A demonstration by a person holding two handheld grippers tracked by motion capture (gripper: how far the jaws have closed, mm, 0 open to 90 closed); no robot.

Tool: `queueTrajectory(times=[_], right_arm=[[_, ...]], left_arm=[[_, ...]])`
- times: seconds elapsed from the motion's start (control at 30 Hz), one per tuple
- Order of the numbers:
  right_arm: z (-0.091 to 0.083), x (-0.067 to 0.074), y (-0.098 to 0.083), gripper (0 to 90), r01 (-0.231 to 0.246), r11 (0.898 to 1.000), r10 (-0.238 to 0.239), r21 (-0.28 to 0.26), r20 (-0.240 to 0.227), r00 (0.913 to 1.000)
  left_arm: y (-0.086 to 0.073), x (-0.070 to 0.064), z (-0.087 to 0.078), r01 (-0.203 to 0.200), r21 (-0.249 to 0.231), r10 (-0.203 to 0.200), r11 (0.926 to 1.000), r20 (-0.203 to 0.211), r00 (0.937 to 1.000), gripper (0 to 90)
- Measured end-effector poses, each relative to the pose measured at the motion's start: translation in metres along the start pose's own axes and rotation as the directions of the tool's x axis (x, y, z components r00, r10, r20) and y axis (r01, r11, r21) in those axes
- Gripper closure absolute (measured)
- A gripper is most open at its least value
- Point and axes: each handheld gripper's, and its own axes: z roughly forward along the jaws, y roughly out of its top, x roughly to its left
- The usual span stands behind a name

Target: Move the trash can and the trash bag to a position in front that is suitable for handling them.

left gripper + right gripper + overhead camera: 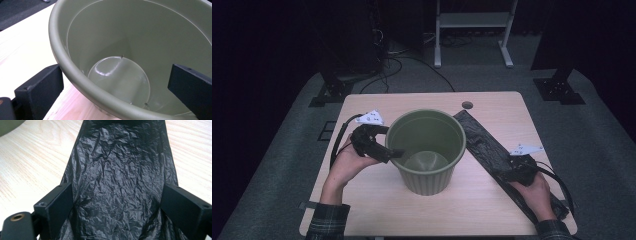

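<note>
An olive-green plastic bin (426, 165) stands upright and hollow in the middle of the wooden table (377, 205). My left gripper (394, 152) is at the bin's left rim. In the left gripper view the bin (100, 32) has its rim running between the jaws, one outside the wall and one inside, wide apart and not pressing; the left gripper (115, 85) is open. A flat, crinkled black plastic bag (479, 137) lies diagonally to the right of the bin. My right gripper (504, 172) hovers low over its near part, and the bag (117, 170) spans the gap of the open right gripper (117, 205).
A round cable hole (467, 105) sits near the table's far edge. Beyond the table are a white-legged stand (472, 20), black stand bases (329, 92) and cables on grey carpet. A forearm in a plaid sleeve (328, 220) comes in at the lower left.
</note>
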Motion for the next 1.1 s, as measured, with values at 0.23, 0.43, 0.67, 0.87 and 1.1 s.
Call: queueTrajectory(times=[0.23, 0.43, 0.67, 0.87, 1.1], right_arm=[[0.000, 0.000, 0.000, 9.9, 0.001, 1.000, -0.001, 0.000, 0.000, 1.0000], [0.000, 0.000, 0.000, 9.8, 0.001, 1.000, -0.001, 0.000, 0.000, 1.0000], [0.000, 0.000, 0.000, 9.9, 0.001, 1.000, -0.001, 0.000, 0.000, 1.0000], [0.000, 0.000, 0.000, 9.9, 0.002, 1.000, -0.002, 0.000, 0.000, 1.0000], [0.000, 0.000, 0.000, 9.9, 0.003, 1.000, -0.003, -0.001, 0.001, 1.0000]], left_arm=[[0.004, -0.015, 0.008, -0.023, -0.002, 0.023, 0.9997, 0.032, 0.9992, 0.0], [0.006, -0.026, 0.013, -0.047, -0.003, 0.047, 0.9989, 0.054, 0.9975, 0.0], [0.007, -0.038, 0.019, -0.062, -0.014, 0.063, 0.9980, 0.076, 0.9951, 0.0], [0.006, -0.045, 0.020, -0.064, -0.027, 0.066, 0.9976, 0.089, 0.9938, 0.0], [0.009, -0.040, 0.014, -0.042, -0.075, 0.048, 0.9963, 0.083, 0.9954, 0.0]])
